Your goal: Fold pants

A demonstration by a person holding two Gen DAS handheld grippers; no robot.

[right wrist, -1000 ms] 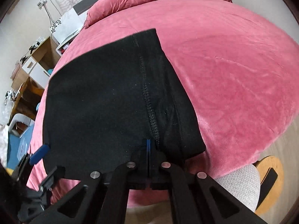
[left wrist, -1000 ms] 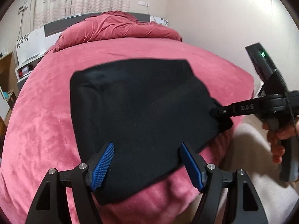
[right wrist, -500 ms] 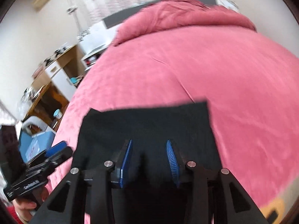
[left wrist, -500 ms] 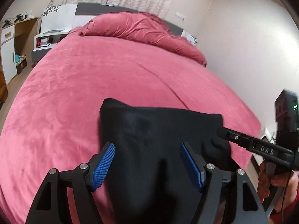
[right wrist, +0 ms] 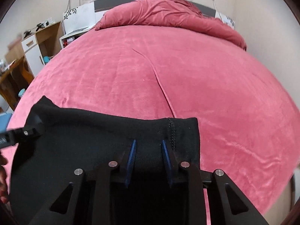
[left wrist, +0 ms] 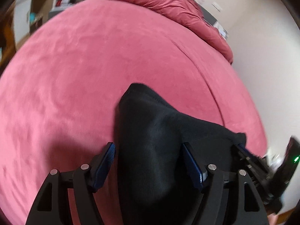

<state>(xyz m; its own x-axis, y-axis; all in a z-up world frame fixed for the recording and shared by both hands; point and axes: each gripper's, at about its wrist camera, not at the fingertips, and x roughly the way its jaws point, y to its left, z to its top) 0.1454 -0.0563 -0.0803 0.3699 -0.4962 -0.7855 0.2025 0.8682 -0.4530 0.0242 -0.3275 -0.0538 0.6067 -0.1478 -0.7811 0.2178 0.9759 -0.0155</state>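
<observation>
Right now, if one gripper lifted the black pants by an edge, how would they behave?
Probably floppy: the black pants bunch into a soft peak. Likely light, thin knit fabric. They may drag on the plush pink bedspread rather than slide.

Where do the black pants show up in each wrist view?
Left wrist: black pants fill the bottom centre, between the left gripper fingers.
Right wrist: pants span the lower left to centre, around the right gripper.
Shared landmark: the bunched red duvet at the bed's head.
</observation>
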